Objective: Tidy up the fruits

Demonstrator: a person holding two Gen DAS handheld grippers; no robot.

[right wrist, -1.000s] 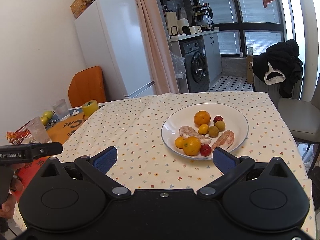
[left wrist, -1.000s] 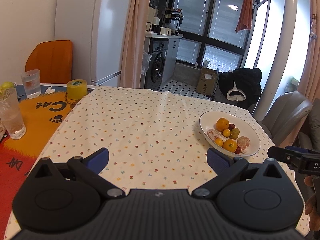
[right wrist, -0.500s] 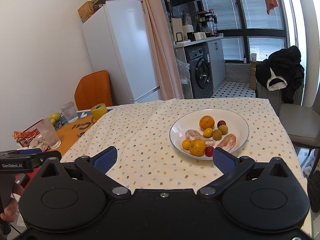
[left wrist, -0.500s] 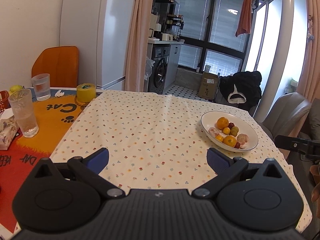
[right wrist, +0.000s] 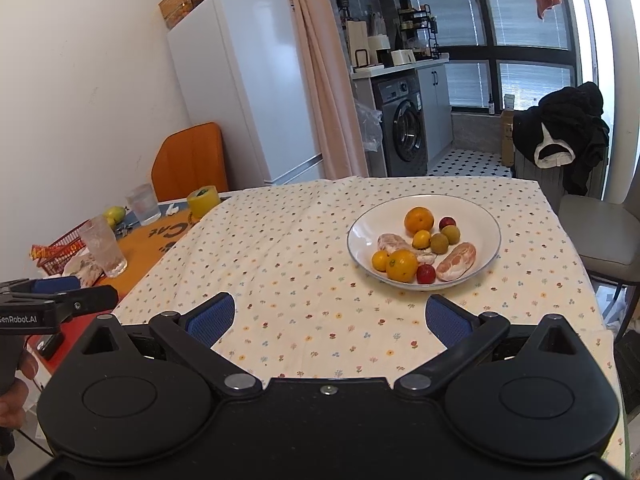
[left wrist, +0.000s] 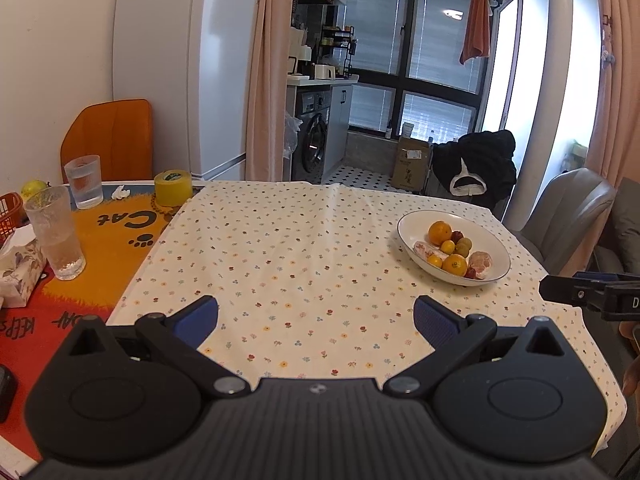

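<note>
Blue pads of the left hand-held gripper (left wrist: 316, 318) stand wide apart over the flowered cloth on the bench (left wrist: 288, 264), gripping nothing. The right hand-held gripper (right wrist: 326, 316) is likewise spread wide and empty. Beyond it, at about 1 o'clock, the white bowl (right wrist: 486, 220) holds the fruits (right wrist: 420, 244): oranges, small red and green ones, peeled segments. At 10 o'clock stand two glasses (right wrist: 104, 250) and a yellow tape roll (right wrist: 202, 200), well apart from the bowl.

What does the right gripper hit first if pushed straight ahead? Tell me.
Likely the floral tablecloth; the open right gripper points slightly downward. The white plate of fruit sits just right of that line; depth is uncertain.
</note>
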